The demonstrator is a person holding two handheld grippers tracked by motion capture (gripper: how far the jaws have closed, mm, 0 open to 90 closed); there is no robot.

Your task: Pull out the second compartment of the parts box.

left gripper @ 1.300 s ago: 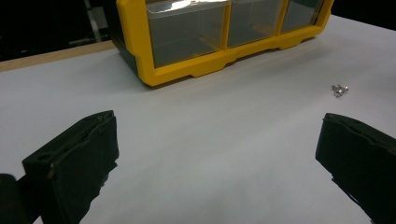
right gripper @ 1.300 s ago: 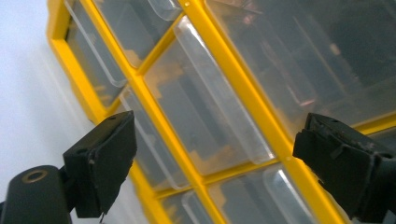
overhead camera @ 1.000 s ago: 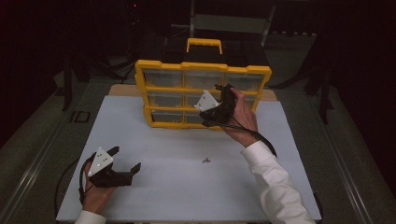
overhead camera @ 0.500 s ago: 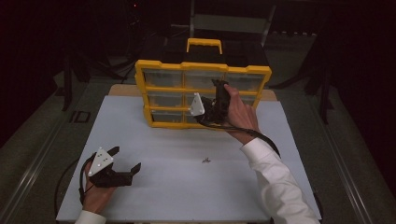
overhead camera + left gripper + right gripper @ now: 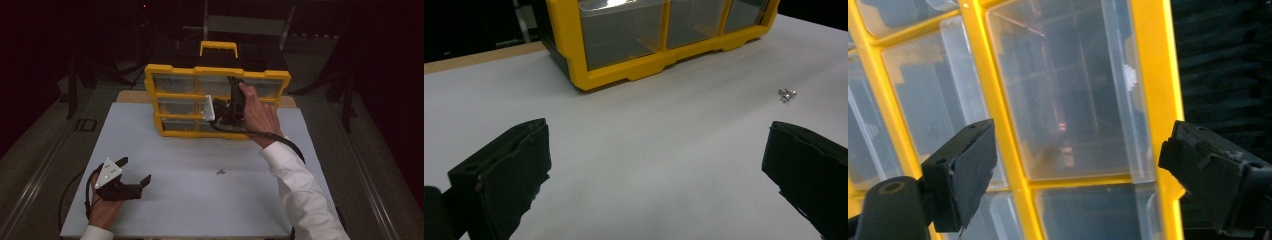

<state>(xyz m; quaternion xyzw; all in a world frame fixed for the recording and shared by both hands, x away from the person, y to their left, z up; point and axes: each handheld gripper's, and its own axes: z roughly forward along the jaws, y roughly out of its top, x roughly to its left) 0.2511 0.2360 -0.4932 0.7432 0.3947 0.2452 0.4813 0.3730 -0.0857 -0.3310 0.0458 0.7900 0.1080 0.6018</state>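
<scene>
A yellow organizer cabinet [image 5: 175,94] with clear drawers stands upright at the back of the white table. My right gripper [image 5: 228,104] is held up against its front, near the right-hand column. In the right gripper view the right gripper [image 5: 1075,150] is open, its jaws straddling a clear drawer [image 5: 1068,95] and the yellow frame [image 5: 1148,75]. My left gripper [image 5: 135,170] rests open at the front left of the table. The left gripper [image 5: 654,145] has nothing between its jaws. A small metal screw [image 5: 220,171] [image 5: 787,94] lies loose on the table.
The white table top [image 5: 200,200] stretches between the cabinet and the person's side. The cabinet has a yellow carry handle [image 5: 218,46] on top. A black cable [image 5: 280,140] trails from the right gripper over the white sleeve. Dark floor surrounds the table.
The right gripper has shifted left across the cabinet front and turned, with the hand now on its right side. The left gripper has stayed put.
</scene>
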